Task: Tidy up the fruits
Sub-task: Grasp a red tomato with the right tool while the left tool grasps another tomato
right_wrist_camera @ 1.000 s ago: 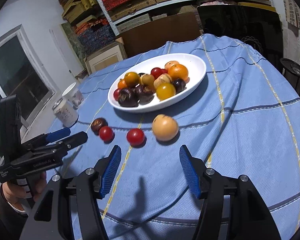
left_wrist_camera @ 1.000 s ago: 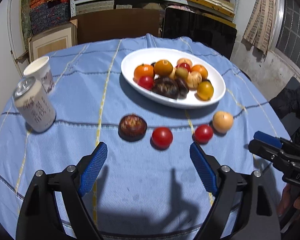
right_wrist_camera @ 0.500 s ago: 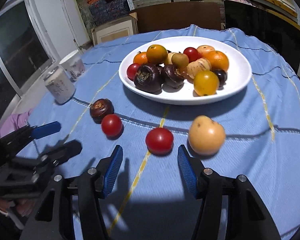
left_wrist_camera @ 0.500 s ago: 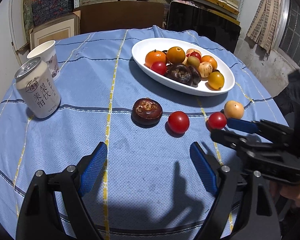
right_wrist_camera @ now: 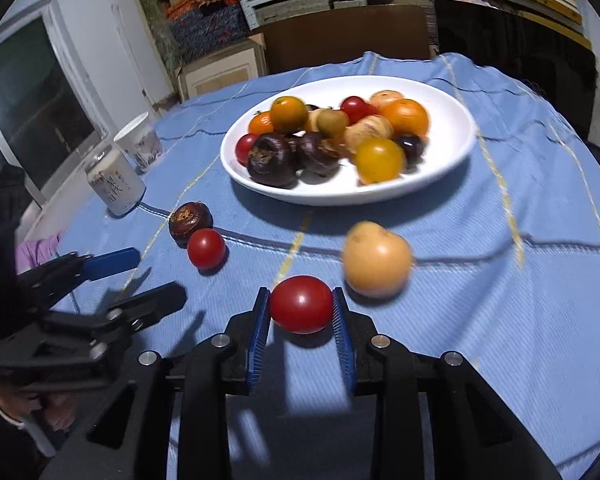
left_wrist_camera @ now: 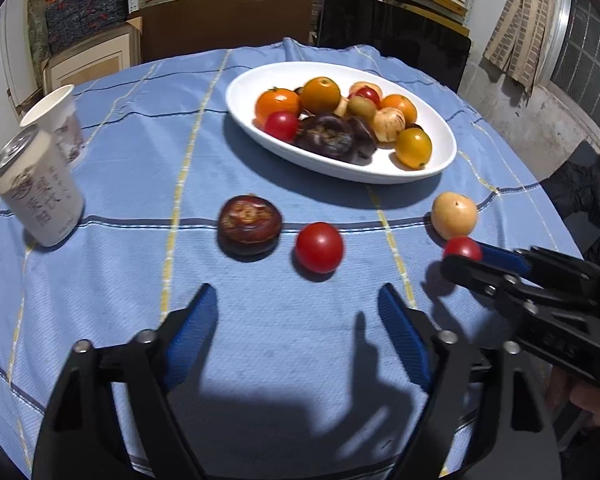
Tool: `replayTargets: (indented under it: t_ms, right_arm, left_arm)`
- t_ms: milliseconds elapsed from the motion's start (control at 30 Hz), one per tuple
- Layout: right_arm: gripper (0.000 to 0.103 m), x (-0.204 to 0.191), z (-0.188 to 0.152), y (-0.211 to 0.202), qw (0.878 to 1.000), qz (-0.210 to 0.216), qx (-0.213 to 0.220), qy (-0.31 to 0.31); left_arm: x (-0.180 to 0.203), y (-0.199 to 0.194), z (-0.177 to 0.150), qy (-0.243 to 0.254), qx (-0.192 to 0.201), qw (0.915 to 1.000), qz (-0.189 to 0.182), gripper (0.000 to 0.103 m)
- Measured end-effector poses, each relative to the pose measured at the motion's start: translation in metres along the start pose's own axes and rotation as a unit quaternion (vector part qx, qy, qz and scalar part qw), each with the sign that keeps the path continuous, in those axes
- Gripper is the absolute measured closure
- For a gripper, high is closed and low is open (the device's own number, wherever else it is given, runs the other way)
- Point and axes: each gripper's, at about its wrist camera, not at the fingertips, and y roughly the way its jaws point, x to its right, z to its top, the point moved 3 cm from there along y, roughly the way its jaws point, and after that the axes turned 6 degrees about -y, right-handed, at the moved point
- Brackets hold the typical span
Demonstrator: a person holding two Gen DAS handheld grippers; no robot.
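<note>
Four fruits lie loose on the blue-clothed counter near its front edge, before the white plate of piled fruit. Right tool is clenched on a glossy, round red tomato, both blue pads against its sides. Just beyond it sits a pale tan fruit. Left tool, empty, is closing; ahead lie a second tomato and a wrinkled dark brown fruit.

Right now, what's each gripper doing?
Left gripper: closing, nothing between its fingers.
Right gripper: shut on a tomato.
</note>
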Motion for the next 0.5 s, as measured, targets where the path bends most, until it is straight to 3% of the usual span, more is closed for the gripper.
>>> replayTargets:
  t_ms: [133,200,433,467,500]
  right_arm:
    - [0.072,0.007,-0.006,-0.004,1.0,0.006,0.001,0.01]
    - [0.072,0.006,-0.007,-0.005,1.0,0.012,0.004,0.011]
    - [0.072,0.004,-0.005,-0.009,1.0,0.024,0.014,0.007]
    - [0.072,0.004,-0.005,-0.01,1.0,0.025,0.014,0.008]
    - [0.072,0.005,-0.005,-0.01,1.0,0.026,0.014,0.009]
  left_arm:
    - [0.008,0.012,0.004,-0.006,-0.017,0.9998,-0.002,0.039]
    - [0.01,0.017,0.007,-0.015,-0.023,0.9996,-0.005,0.05]
    - [0.015,0.034,0.028,-0.035,-0.025,0.9991,0.003,0.052]
    - [0.015,0.035,0.028,-0.033,-0.025,0.9991,0.004,0.067]
    - [0.016,0.036,0.029,-0.03,-0.025,0.9992,0.007,0.075]
